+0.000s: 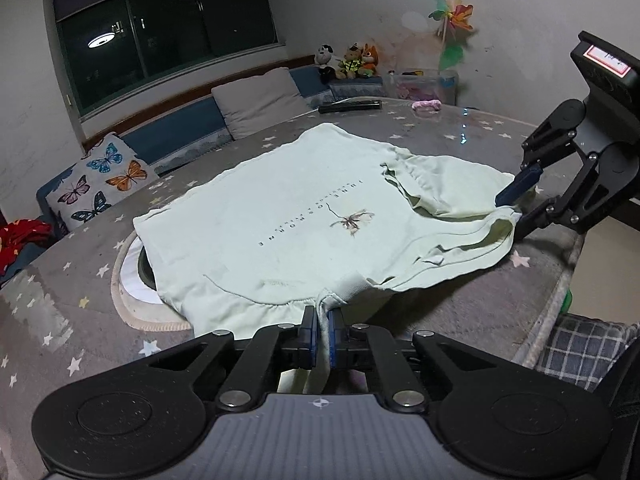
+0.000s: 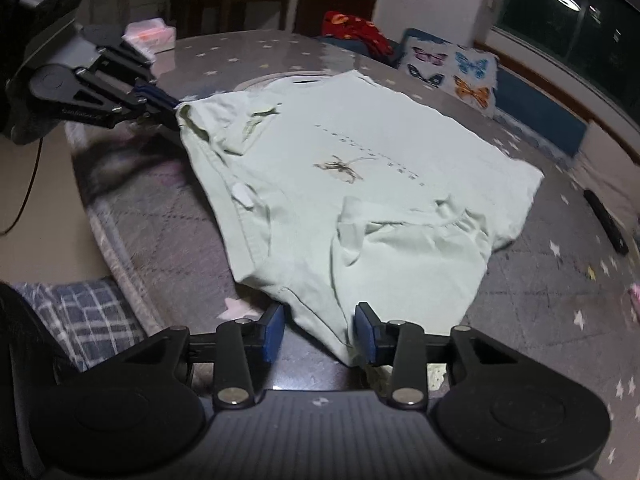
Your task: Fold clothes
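A grey table [image 1: 420,304] with a star-patterned cover fills both views, and everything else is placed from it. Spread flat across its middle lies a pale green T-shirt [image 1: 288,208], print side up, with a line of lettering and a small brown insect design; one sleeve is folded in over the body. Beyond the table's far edge runs a bench with a butterfly cushion [image 1: 104,180], and three stuffed toys [image 1: 348,60] sit past the far rim. On the table's far part, well apart from the shirt, lies a dark remote [image 1: 348,106].

At the table's near side, the left gripper [image 1: 320,328] has its blue pads pinched tight on a bunched bit of the shirt's edge. At the table's right edge, the right gripper [image 2: 320,332] stands partly open: a corner of the shirt lies between its pads, touching the right-hand one, while the other stands clear of the cloth.
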The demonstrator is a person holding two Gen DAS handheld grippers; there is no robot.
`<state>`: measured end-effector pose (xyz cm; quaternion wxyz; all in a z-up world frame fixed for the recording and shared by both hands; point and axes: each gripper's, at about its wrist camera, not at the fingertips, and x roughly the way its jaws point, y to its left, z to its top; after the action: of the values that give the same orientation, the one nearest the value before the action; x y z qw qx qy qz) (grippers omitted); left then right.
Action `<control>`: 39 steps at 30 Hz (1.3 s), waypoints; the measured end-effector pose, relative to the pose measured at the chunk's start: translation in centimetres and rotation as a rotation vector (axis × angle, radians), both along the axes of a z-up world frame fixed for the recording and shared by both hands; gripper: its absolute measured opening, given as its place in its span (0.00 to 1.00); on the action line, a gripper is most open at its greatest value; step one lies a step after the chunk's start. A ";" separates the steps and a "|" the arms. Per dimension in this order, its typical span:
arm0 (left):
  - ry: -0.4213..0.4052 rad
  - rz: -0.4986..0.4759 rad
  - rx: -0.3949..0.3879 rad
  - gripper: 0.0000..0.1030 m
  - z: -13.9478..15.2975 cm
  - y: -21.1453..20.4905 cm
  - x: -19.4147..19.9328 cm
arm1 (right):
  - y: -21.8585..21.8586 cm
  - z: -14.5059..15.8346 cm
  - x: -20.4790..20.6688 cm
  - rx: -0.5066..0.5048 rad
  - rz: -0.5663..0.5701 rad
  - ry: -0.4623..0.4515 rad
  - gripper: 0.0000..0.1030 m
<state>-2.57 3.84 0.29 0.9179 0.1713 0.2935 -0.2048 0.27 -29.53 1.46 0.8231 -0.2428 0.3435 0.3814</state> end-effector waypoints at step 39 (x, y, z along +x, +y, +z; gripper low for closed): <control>-0.079 -0.020 0.098 0.05 -0.1 -0.5 -3.3 | -0.5 3.0 -0.2 0.107 -0.115 -0.129 0.04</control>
<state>-5.84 3.36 0.23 0.9172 0.2270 0.2652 -0.1923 0.11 -30.01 4.51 0.8758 -0.2025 0.2823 0.3350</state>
